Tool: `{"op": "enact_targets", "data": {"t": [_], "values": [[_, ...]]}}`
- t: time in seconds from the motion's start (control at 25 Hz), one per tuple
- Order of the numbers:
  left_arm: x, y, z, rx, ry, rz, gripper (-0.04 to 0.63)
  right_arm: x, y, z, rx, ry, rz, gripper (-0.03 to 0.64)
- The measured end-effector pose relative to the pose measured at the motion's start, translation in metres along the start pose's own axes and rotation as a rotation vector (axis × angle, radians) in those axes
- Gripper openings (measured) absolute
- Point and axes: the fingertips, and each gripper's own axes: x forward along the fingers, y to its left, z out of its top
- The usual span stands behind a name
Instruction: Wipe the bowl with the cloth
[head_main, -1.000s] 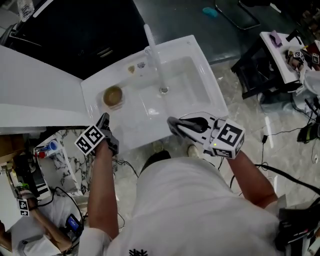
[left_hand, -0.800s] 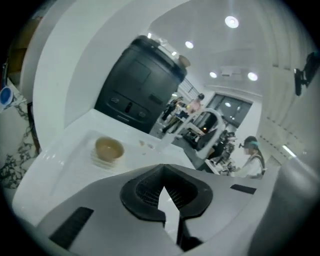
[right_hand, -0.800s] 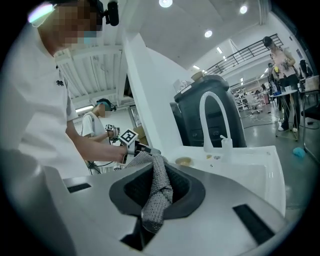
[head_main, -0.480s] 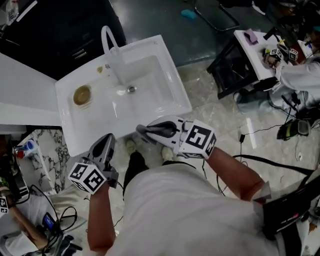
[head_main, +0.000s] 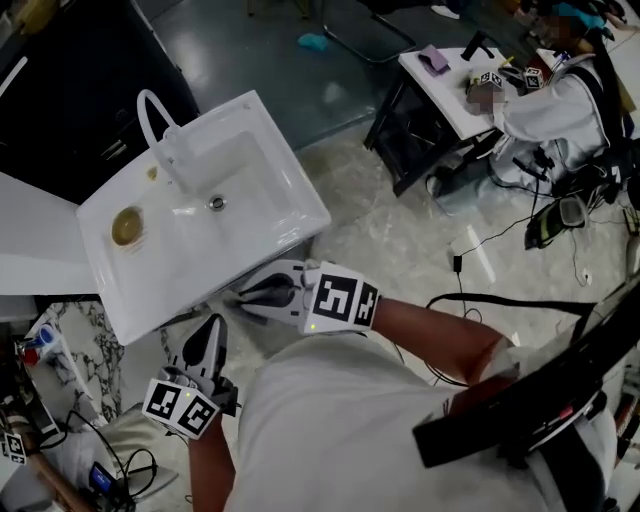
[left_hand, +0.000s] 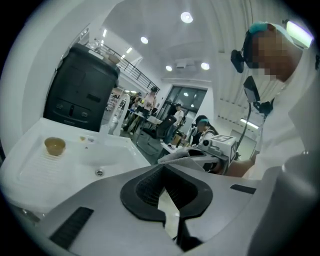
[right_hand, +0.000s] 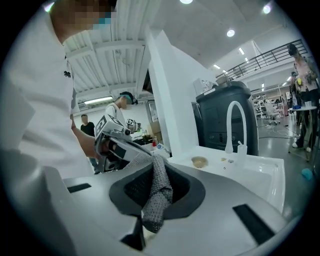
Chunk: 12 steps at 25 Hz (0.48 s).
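A small tan bowl (head_main: 127, 226) stands on the drainboard of the white sink (head_main: 250, 215), at its left end. It also shows in the left gripper view (left_hand: 54, 145) and the right gripper view (right_hand: 199, 161). My right gripper (head_main: 255, 295) hovers just off the sink's front edge, shut on a grey mesh cloth (right_hand: 156, 192) that hangs between its jaws. My left gripper (head_main: 207, 343) is lower, close to my body and apart from the sink. Its jaws (left_hand: 167, 200) are shut with nothing in them. Both grippers are well away from the bowl.
A curved white faucet (head_main: 160, 110) rises at the sink's back. A white counter (head_main: 30, 240) adjoins it on the left, with a black cabinet (head_main: 70, 60) behind. A seated person at a white table (head_main: 455, 85) is at upper right. Cables (head_main: 500, 300) trail over the marble floor.
The head view has swung, so the sink and bowl now lie farther up and left. Both grippers have drawn back from the sink toward my body, the left one lowest. The cloth stays held.
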Motion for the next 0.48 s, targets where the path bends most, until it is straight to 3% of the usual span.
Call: {"op": "enact_targets", "data": {"t": [0.48], "values": [[-0.072, -0.008, -0.014, 0.023, -0.024, -0.006, 0.011, 0.043, 0.074, 0.01, -0.027, 0.013, 0.017, 0.035]]}}
